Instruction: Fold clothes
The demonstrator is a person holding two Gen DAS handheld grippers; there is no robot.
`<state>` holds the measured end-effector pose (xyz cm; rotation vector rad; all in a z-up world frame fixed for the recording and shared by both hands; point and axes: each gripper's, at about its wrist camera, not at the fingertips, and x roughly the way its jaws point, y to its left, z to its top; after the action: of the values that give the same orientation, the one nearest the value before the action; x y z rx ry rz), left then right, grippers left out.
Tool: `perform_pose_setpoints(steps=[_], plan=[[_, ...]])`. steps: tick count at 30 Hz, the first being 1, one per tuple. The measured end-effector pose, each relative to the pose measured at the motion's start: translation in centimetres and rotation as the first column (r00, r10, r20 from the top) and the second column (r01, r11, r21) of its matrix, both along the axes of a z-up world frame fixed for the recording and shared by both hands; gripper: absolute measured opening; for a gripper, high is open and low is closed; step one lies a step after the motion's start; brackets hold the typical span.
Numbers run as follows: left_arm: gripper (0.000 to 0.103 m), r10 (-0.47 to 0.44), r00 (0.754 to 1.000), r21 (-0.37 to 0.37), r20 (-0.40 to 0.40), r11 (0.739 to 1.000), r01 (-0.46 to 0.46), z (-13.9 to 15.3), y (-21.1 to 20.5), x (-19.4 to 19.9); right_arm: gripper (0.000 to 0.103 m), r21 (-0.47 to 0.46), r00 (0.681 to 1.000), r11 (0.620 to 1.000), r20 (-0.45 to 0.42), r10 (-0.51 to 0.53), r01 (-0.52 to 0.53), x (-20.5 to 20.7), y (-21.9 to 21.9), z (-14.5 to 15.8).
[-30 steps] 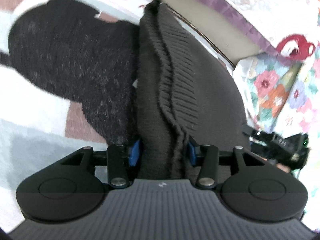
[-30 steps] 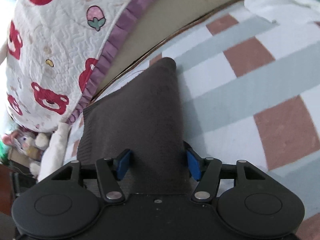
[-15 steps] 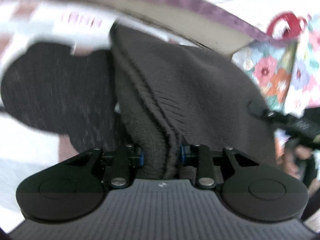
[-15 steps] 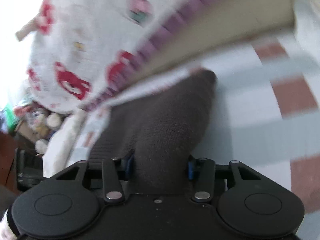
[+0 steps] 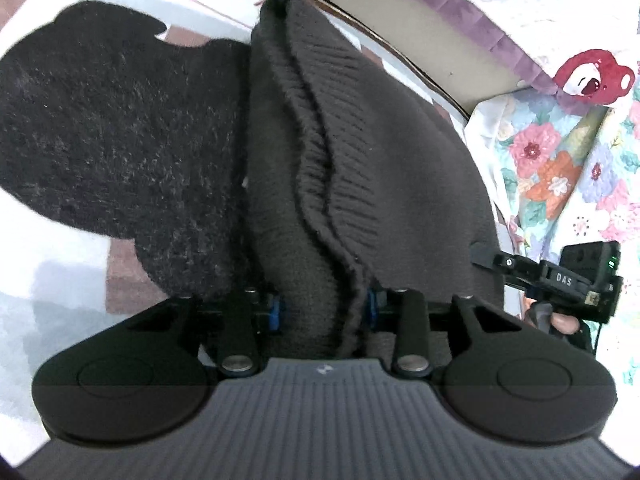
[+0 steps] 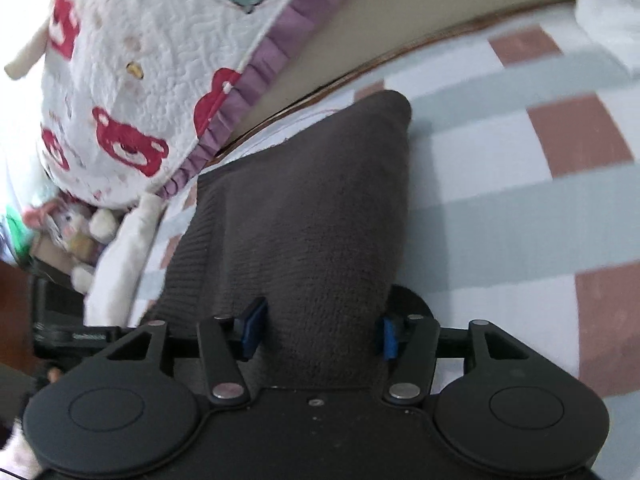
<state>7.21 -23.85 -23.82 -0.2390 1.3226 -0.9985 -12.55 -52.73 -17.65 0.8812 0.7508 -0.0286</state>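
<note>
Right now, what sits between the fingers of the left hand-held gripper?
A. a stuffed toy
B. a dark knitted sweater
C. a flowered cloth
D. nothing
B: folds of the dark knitted sweater bunch between the blue pads of the left hand-held gripper, whose jaws are opening.

A checked bedsheet point(image 6: 520, 184) of white, grey and dusty pink meets a bear-print quilt point(image 6: 132, 80) with purple frill.

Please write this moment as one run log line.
left gripper: opening, dark grey knitted sweater between | right gripper: opening, sweater between
</note>
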Motion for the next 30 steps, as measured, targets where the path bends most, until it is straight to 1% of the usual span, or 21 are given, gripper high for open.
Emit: perform_pose_setpoints(steps=[2,4,6,7,8,9,10,12,15,18,22,23,26,28,30], plan=[[0.038,-0.003,1.000,-0.006,-0.004,1.000,0.003,-0.5,-0.4,-0.1,0.068,0.050,1.000,0.999,0.001,-0.015,0.015,0.1,-0.5,-1.0],[0.041,-0.007,1.000,-0.011,0.002,1.000,0.007,-0.9,-0.7,-0.2,0.071,0.097,0.999,0.995,0.009,-0.032,0.031,0.6,-0.6,-2.1],[0.041,-0.006,1.000,-0.009,0.028,1.000,0.007,-1.1,-0.8,-0.3,0.071,0.067,0.999,0.997,0.020,-0.036,0.035,1.1,0.2,-1.9],[0.040,-0.010,0.999,-0.004,0.054,1.000,0.010,-1.0,-0.9,-0.5,0.065,0.045,0.999,0.998,0.026,-0.038,0.036,1.4,0.6,-1.7],[0.039,-0.016,0.997,0.000,0.082,1.000,0.016,-0.7,-1.0,-0.8,0.062,-0.010,0.999,1.000,0.041,-0.023,0.023,1.6,1.2,-1.0],[0.034,-0.021,0.993,0.001,0.114,1.000,0.021,-0.3,-1.0,-1.1,0.058,-0.072,0.998,0.997,0.063,-0.003,0.008,1.5,2.0,0.1],[0.031,-0.029,0.989,-0.004,0.147,1.000,0.030,0.2,-0.9,-1.5,0.056,-0.104,0.996,0.995,0.087,0.007,0.002,1.3,2.5,1.1],[0.028,-0.045,0.977,-0.017,0.208,0.999,0.050,1.3,-0.6,-2.3,0.054,-0.142,0.990,0.990,0.137,0.023,-0.003,1.0,3.7,3.2],[0.028,-0.033,0.966,-0.048,0.255,0.998,0.047,3.5,0.5,-2.9,0.053,-0.235,0.982,0.971,0.171,0.082,-0.040,1.4,6.3,6.8],[0.028,-0.013,0.949,-0.075,0.314,0.996,0.038,6.3,2.7,-3.3,0.053,-0.269,0.972,0.961,0.206,0.114,-0.056,1.7,8.3,9.8],[0.028,0.023,0.932,-0.080,0.363,0.997,0.006,9.2,6.6,-3.3,0.053,-0.293,0.955,0.953,0.254,0.152,-0.074,2.3,10.9,13.1],[0.028,0.030,0.928,-0.070,0.372,0.998,-0.004,9.8,7.6,-3.1,0.053,-0.294,0.950,0.952,0.265,0.165,-0.083,2.7,11.8,13.7],[0.028,0.036,0.909,0.007,0.414,0.999,-0.043,11.2,10.2,-2.6,0.053,-0.302,0.937,0.947,0.285,0.204,-0.114,4.2,14.7,15.0],[0.028,0.049,0.900,0.042,0.432,0.996,-0.075,12.0,12.9,-2.2,0.053,-0.298,0.932,0.946,0.289,0.217,-0.127,5.3,17.2,15.5],[0.028,0.062,0.886,0.077,0.459,0.991,-0.109,13.2,15.9,-1.5,0.053,-0.307,0.917,0.935,0.293,0.271,-0.178,6.7,19.8,15.7]])
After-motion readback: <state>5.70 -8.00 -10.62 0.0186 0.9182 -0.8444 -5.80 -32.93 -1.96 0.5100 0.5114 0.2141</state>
